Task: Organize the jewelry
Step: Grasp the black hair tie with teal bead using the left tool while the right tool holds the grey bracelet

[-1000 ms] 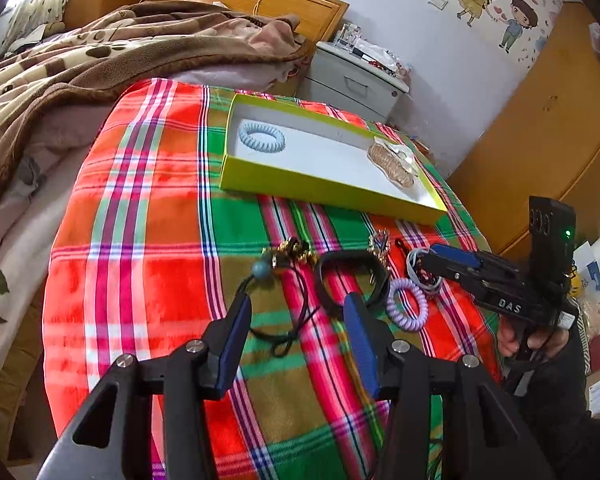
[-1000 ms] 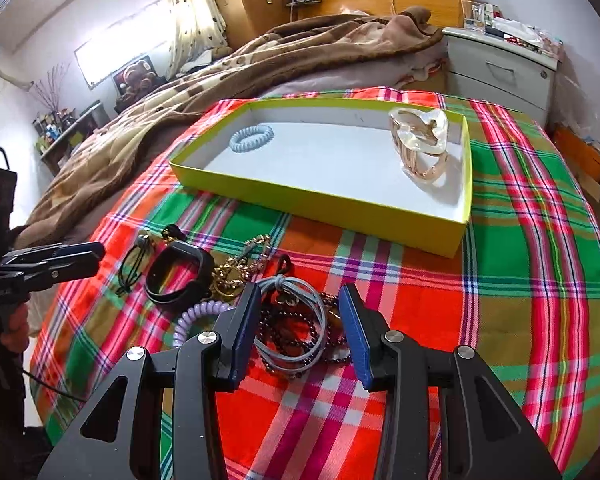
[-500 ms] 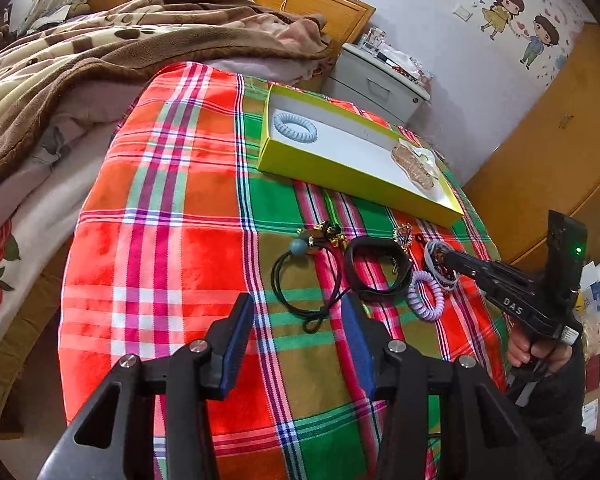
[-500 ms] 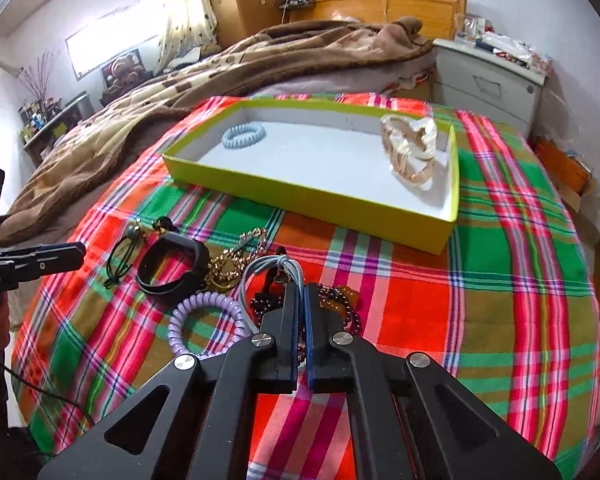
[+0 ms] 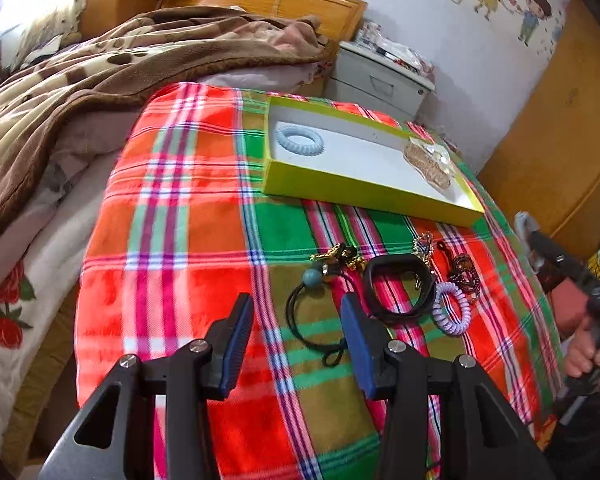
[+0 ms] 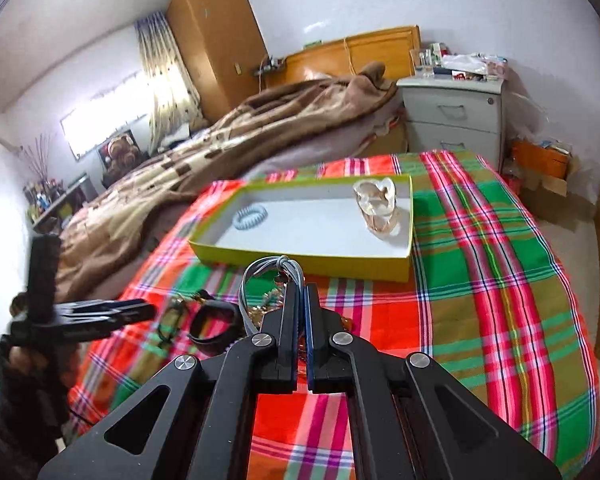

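Your right gripper (image 6: 300,292) is clamped on the grey hair ties (image 6: 260,272), low centre of the right wrist view, with beads and chain tangled just beneath; a snagged strand can drag other pieces along or pull the loops out of the pinch. Your left gripper (image 5: 296,320) stands wide and empty over the black cord tie (image 5: 312,316), bottom centre of its view. The yellow-green box (image 6: 300,258), mid-frame, presents a raised near wall, so a low carry can catch the dangling loops on it.
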Motion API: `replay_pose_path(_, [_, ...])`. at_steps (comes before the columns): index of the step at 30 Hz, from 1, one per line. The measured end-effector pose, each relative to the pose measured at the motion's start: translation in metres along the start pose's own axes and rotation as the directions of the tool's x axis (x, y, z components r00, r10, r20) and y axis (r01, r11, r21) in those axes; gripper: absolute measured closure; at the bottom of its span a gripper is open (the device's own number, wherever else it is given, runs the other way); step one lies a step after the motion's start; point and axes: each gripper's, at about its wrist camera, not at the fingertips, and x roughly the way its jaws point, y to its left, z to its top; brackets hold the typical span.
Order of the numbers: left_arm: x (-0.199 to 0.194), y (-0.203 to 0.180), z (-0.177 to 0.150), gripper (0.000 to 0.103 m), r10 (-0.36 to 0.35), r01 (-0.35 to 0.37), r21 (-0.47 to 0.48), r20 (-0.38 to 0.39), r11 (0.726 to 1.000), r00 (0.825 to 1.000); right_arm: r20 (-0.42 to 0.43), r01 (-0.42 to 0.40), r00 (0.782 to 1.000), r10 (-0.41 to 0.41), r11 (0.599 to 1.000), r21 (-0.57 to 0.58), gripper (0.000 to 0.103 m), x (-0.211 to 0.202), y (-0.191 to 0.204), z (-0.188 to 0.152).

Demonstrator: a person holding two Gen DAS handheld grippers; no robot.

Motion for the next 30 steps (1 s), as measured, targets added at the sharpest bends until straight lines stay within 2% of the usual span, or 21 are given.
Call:
replay_pose_path(7, [0.023,-0.010,0.007,0.056,0.065,-0.062,0.083,-0.043,0.995,0.997,0.003,-0.017,1.000,0.017,1.000,0.021,0.101,0.001,0.004,-0.003])
replay_pose_path(10, [0.029,-0.019,0.007,0.056,0.146,-0.140,0.155,-0.026,0.978,0.989,-0.005,-0.027,1.000,0.028,0.999,0.018,0.101,0.005,0.007,-0.004])
replay_pose_path(17, [0.038,-0.028,0.011,0.056,0.183,-0.173,0.204,-0.031,0.963,0.983,-0.018,-0.045,0.999,0.045,0.999,0.020,0.101,0.012,0.008,-0.007])
replay_pose_path(21, [0.041,-0.032,0.013,0.056,0.180,-0.170,0.211,-0.031,0.963,0.983,-0.023,-0.049,0.998,0.050,0.998,0.029,0.101,0.016,0.007,-0.009])
replay_pose_path(22, [0.041,-0.032,0.013,0.061,0.178,-0.168,0.206,-0.030,0.964,0.984,-0.024,-0.050,0.998,0.051,0.998,0.031,0.101,0.017,0.006,-0.010])
replay_pose_path(23, [0.040,-0.032,0.013,0.071,0.176,-0.166,0.206,-0.028,0.964,0.984,-0.025,-0.049,0.998,0.050,0.998,0.031,0.101,0.017,0.006,-0.010])
replay_pose_path(26, [0.039,-0.034,0.012,0.083,0.165,-0.156,0.205,-0.029,0.966,0.986,-0.025,-0.050,0.998,0.051,0.998,0.037,0.101,0.018,0.004,-0.011])
replay_pose_path(30, [0.038,-0.033,0.013,0.089,0.163,-0.155,0.186,-0.028,0.970,0.986,-0.028,-0.054,0.998,0.055,0.998,0.043,0.101,0.019,0.003,-0.011])
